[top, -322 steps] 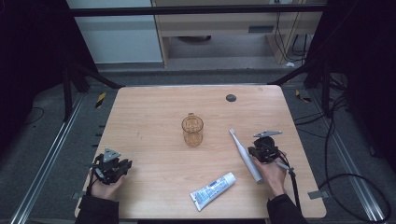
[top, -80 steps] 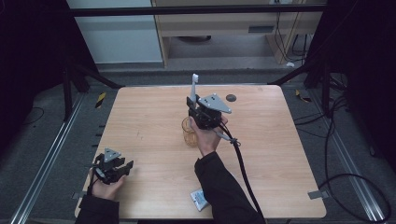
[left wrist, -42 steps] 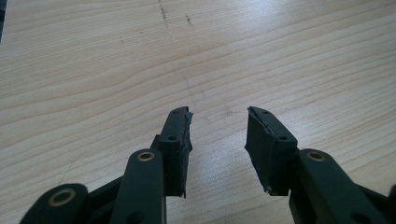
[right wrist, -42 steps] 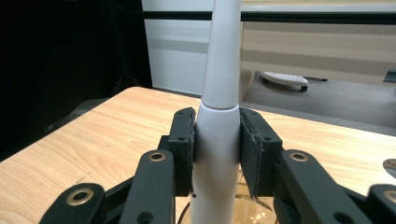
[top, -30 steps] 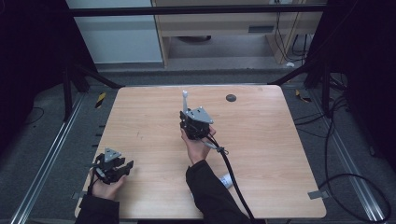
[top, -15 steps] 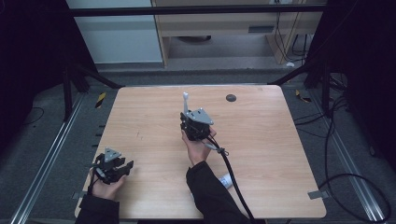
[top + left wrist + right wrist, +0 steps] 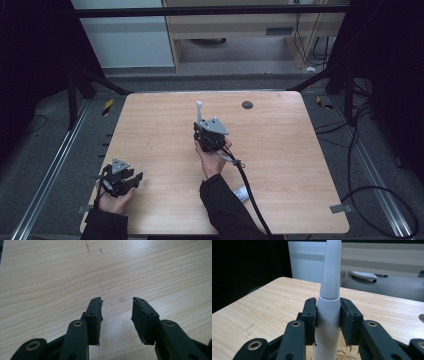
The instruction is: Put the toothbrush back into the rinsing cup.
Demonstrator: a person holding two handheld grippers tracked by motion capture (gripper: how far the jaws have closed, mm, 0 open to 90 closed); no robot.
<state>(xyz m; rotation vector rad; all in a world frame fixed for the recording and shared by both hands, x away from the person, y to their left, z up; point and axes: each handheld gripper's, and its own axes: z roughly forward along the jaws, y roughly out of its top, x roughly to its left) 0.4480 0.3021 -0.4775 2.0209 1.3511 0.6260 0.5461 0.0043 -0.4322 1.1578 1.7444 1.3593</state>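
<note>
My right gripper (image 7: 206,135) is at the middle of the table, shut on a white electric toothbrush (image 7: 200,111) that stands upright with its thin neck up. In the right gripper view both jaws press the toothbrush's (image 7: 329,282) thick body, and the rim of an amber glass cup (image 7: 343,353) shows just beneath them. In the high view the hand and gripper cover the cup. My left gripper (image 7: 133,179) rests at the table's near left corner. Its jaws stand open over bare wood in the left gripper view (image 7: 117,301).
A white and blue toothpaste tube (image 7: 241,193) lies near the front edge, partly under the right forearm. A small dark round disc (image 7: 247,105) sits at the back of the wooden table (image 7: 300,150). Black cable trails from the right gripper toward the front edge.
The right gripper took the toothbrush from the table's right side and carried it upright to the cup at the middle. Over the last second it sank slightly. The left gripper stayed put.
</note>
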